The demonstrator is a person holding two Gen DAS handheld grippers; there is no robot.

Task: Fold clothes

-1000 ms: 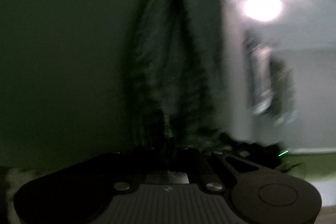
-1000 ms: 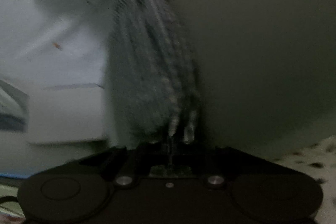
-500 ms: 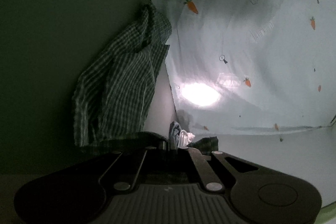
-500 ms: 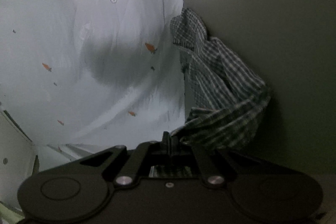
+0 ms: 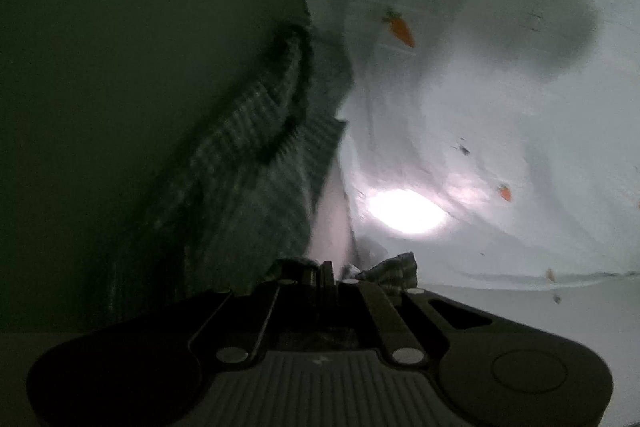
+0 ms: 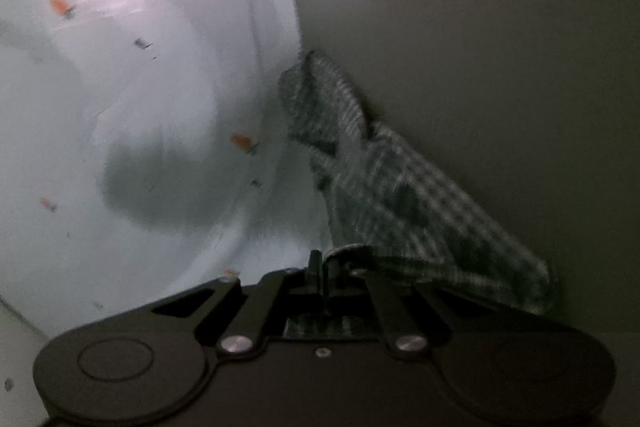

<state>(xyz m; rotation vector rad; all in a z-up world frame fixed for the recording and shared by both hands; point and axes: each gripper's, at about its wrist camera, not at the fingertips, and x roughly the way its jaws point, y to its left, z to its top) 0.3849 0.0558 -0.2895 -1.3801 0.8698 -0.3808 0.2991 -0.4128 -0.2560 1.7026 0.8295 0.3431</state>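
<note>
The jaws of the left gripper [image 5: 327, 271] are pressed together on an edge of the checked garment [image 5: 256, 163], a small bunch of the cloth being seen just beside them. The jaws of the right gripper [image 6: 320, 263] are opening slightly, though the garment's hem [image 6: 352, 251] is seen still caught between them. The checked garment [image 6: 384, 187] is stretched away from both pairs of jaws, blurred, along the edge of a pale sheet printed with carrots [image 5: 500, 107], beside a dark plain surface [image 5: 120, 67].
</note>
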